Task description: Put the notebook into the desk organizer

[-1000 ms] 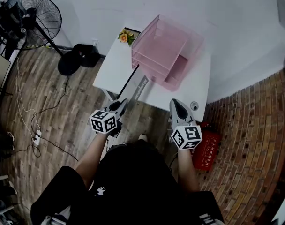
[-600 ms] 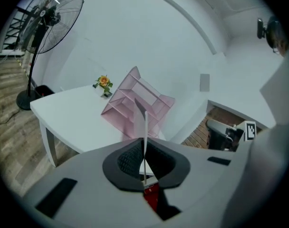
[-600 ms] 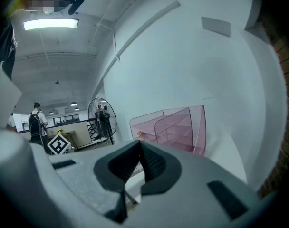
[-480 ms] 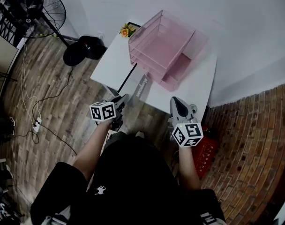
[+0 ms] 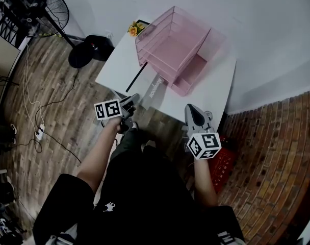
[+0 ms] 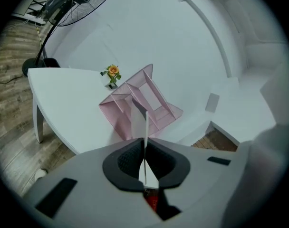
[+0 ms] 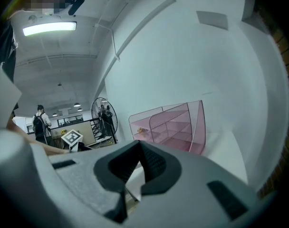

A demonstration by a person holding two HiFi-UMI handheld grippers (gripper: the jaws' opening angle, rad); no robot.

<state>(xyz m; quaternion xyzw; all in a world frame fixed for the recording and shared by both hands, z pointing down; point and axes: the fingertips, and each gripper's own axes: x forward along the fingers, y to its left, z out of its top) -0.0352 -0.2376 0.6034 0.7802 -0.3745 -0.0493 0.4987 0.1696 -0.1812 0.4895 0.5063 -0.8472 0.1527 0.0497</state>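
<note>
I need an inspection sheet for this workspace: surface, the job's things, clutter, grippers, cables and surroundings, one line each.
surface: white rectangular table, set against the wall.
job's things: pink wire-mesh desk organizer stands on the table toward the wall; thin pale notebook is held on edge, not yet in it.
clutter: small orange flower in a pot at the table's far corner.
grippers: left gripper shut on the notebook; right gripper shut, nothing between its jaws.
cables: white power strip with its cable lies on the floor at the left.
surroundings: black standing fan, red crate beside the table, wood floor, white wall.
</note>
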